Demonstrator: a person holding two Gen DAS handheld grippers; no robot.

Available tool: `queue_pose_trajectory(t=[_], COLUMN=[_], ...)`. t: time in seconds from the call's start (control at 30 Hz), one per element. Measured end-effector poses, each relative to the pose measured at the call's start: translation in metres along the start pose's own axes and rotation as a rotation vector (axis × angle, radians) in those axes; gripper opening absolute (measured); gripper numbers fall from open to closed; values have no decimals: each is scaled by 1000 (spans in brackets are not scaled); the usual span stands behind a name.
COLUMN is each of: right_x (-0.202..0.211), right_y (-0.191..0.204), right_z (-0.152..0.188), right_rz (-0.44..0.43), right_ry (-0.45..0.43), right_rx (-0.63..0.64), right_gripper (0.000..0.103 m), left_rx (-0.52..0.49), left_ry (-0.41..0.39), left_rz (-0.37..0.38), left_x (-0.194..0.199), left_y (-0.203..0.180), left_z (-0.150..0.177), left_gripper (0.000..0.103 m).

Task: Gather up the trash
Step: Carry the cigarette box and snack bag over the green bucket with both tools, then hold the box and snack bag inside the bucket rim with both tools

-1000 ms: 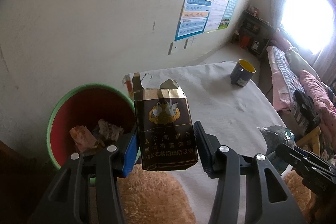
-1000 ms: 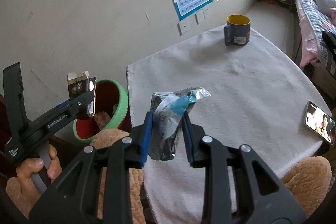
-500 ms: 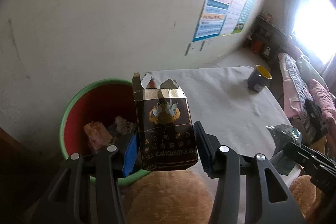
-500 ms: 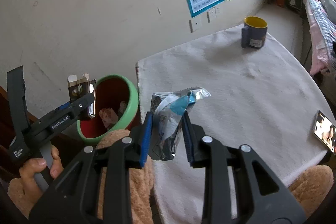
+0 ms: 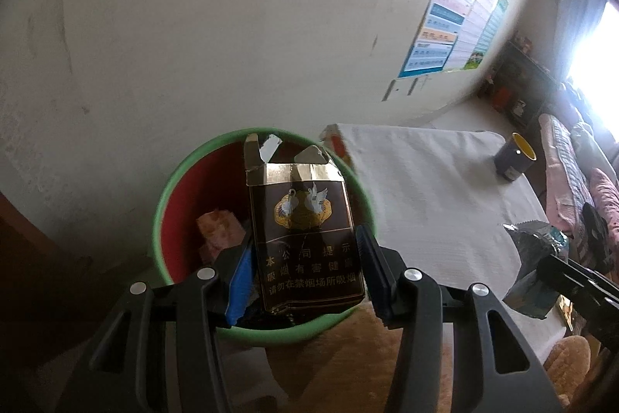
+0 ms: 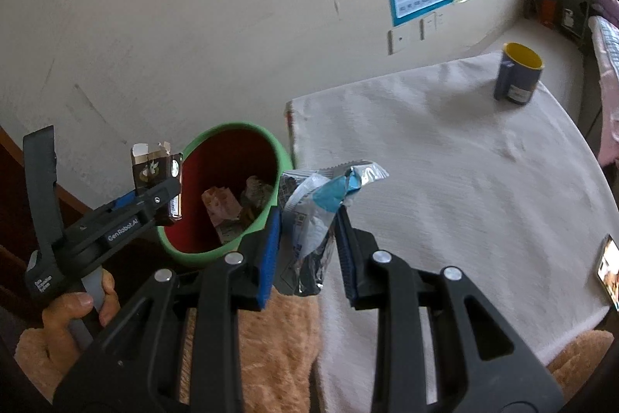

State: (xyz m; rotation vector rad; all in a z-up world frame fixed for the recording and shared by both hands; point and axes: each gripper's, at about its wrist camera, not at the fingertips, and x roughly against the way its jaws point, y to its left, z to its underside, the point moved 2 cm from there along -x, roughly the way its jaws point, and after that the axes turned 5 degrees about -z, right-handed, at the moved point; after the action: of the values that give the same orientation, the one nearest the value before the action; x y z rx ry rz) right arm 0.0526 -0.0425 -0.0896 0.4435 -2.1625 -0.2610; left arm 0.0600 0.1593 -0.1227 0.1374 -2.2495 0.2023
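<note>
My left gripper is shut on a dark brown cigarette pack with a torn open top. It holds the pack upright above the mouth of a green-rimmed bin with a red inside. The bin holds crumpled paper trash. My right gripper is shut on a crumpled silver and blue snack wrapper, held just right of the bin at the table's near left corner. In the right wrist view the left gripper with the pack is over the bin's left rim.
A white-clothed table stands right of the bin. A blue mug with a yellow inside is at its far side. A phone lies at its right edge. A wall rises behind the bin.
My left gripper has carried the cigarette pack leftward from the table's edge to over the bin. My right gripper with the wrapper has also moved left, closer to the bin.
</note>
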Motion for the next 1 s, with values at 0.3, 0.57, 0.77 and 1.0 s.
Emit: queue_pose_trajectory(t=[0.3, 0.57, 0.77, 1.0], right_x=[-19, -30, -35, -40], right_y=[21, 29, 35, 42], right_z=[-6, -12, -13, -19], right_rz=[-23, -30, -35, -47], right_ry=[31, 49, 57, 56], right_rx=[38, 52, 68, 79], right_gripper=[28, 28, 28, 28], left_rx=[28, 42, 54, 61], left_ry=[21, 37, 47, 56], left_rz=[-19, -25, -33, -37], left_x=[-11, -18, -23, -29], left_y=[18, 26, 32, 35], left_z=[2, 5, 6, 5], left_gripper=[47, 47, 47, 48])
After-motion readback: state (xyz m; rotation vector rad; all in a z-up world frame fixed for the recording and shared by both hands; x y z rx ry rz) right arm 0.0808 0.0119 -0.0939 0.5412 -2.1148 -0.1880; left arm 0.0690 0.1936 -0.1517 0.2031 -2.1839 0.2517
